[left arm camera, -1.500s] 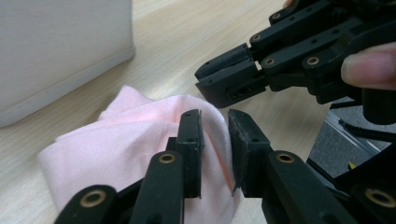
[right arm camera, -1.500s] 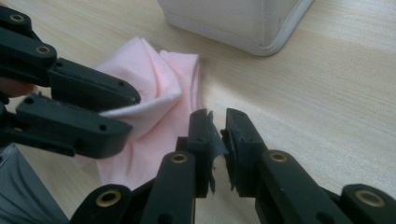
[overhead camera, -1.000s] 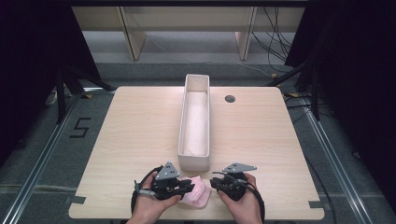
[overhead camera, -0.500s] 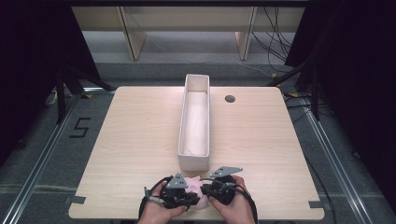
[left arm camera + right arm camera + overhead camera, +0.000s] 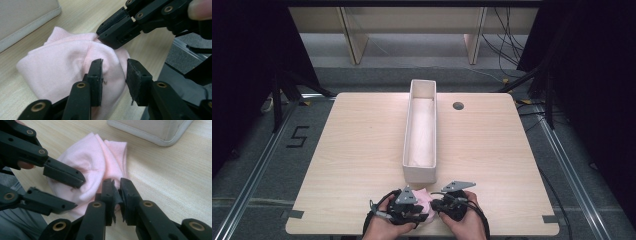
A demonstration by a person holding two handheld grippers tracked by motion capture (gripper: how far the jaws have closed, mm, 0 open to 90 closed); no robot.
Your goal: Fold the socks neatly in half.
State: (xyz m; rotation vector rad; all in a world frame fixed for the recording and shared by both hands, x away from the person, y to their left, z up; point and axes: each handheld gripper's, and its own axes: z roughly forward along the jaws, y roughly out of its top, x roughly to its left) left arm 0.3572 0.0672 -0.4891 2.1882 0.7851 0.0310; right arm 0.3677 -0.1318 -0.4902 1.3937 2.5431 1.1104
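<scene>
Left gripper point(image 5: 113, 75) jaws parted over pink cloth point(image 5: 62, 60), just opening.

Even overhead light, dark surroundings – close-ups soft (near jaws blurred)

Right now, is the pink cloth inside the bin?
No, the pink cloth lies on the table just outside the near end of the bin.

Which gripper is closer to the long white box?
Right. The right gripper sits just below the box's near end, slightly right; the left gripper lies lower and left, over the pink cloth.
</scene>
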